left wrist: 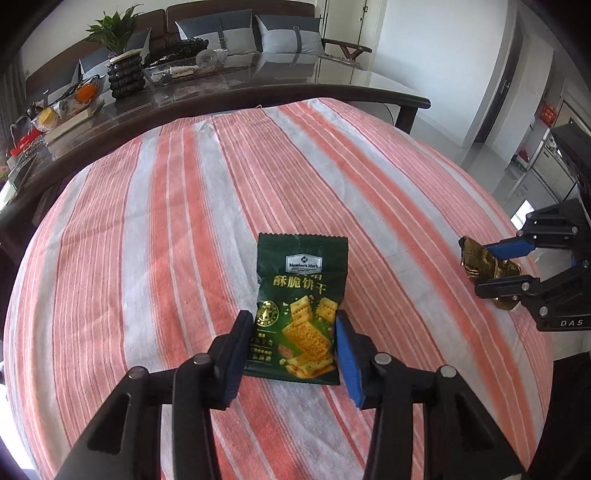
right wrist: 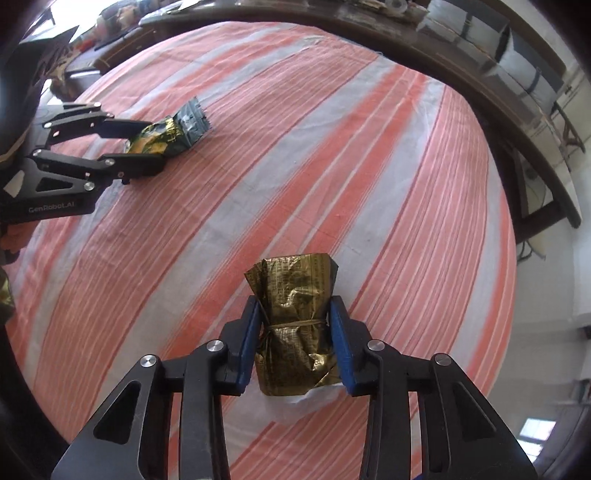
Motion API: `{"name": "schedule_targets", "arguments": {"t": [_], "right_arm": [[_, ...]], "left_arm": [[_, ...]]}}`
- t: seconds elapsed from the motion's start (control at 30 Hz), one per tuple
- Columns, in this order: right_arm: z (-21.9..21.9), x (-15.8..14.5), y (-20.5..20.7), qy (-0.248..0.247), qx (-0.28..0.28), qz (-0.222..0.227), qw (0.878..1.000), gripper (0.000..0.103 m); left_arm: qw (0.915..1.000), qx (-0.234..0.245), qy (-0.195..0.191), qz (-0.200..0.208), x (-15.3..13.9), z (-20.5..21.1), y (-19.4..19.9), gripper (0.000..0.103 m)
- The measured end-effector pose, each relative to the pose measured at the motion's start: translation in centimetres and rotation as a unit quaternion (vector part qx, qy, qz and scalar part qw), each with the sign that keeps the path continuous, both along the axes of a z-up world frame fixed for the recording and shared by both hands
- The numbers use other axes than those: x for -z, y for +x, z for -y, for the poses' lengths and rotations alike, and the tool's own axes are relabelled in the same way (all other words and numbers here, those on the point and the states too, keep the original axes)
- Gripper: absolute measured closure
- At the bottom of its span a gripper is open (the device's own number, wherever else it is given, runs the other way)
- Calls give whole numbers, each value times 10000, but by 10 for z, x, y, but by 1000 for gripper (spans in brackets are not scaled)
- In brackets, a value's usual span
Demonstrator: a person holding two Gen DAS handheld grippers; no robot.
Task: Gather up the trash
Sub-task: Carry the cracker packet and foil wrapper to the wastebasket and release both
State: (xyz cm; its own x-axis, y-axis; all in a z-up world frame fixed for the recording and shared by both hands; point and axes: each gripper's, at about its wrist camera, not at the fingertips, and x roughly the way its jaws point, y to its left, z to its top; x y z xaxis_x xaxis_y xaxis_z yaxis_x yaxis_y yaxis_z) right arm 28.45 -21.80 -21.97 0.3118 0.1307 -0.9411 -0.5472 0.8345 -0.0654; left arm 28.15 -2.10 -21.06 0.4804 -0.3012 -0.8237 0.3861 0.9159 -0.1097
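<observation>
A green cracker packet sits between the pads of my left gripper, whose jaws press its two sides over the red-and-white striped cloth. The same packet and left gripper show at the upper left of the right wrist view. A crumpled gold wrapper, tied with a band, is held between the pads of my right gripper. It also shows in the left wrist view, at the right edge of the cloth, in the right gripper.
The striped cloth covers a table. Behind it stands a dark glass-topped table with a potted plant, fruit bowls and clutter. A sofa with grey cushions lies beyond.
</observation>
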Motion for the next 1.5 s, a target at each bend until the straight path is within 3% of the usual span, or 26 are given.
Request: {"name": "schedule_targets", "arguments": {"t": [0.27, 0.57, 0.83, 1.2, 1.37, 1.5], "right_arm": [[49, -28, -41, 973, 754, 245, 9921, 68], [134, -28, -78, 1817, 1838, 212, 9658, 68], [171, -32, -99, 2046, 2114, 358, 9551, 68], [175, -31, -111, 1971, 2147, 404, 9557, 68], [175, -27, -111, 2001, 2171, 386, 9547, 68], [194, -24, -117, 2021, 2359, 461, 9494, 68]], "left_arm": [[9988, 229, -423, 96, -23, 43, -45, 59], [9957, 794, -432, 223, -38, 128, -79, 59], [9950, 887, -261, 370, -49, 177, -93, 59], [9936, 912, 90, 663, -59, 190, -102, 59], [9929, 971, 81, 686, -60, 196, -103, 59], [9919, 1155, -167, 495, -62, 217, -107, 59]]}}
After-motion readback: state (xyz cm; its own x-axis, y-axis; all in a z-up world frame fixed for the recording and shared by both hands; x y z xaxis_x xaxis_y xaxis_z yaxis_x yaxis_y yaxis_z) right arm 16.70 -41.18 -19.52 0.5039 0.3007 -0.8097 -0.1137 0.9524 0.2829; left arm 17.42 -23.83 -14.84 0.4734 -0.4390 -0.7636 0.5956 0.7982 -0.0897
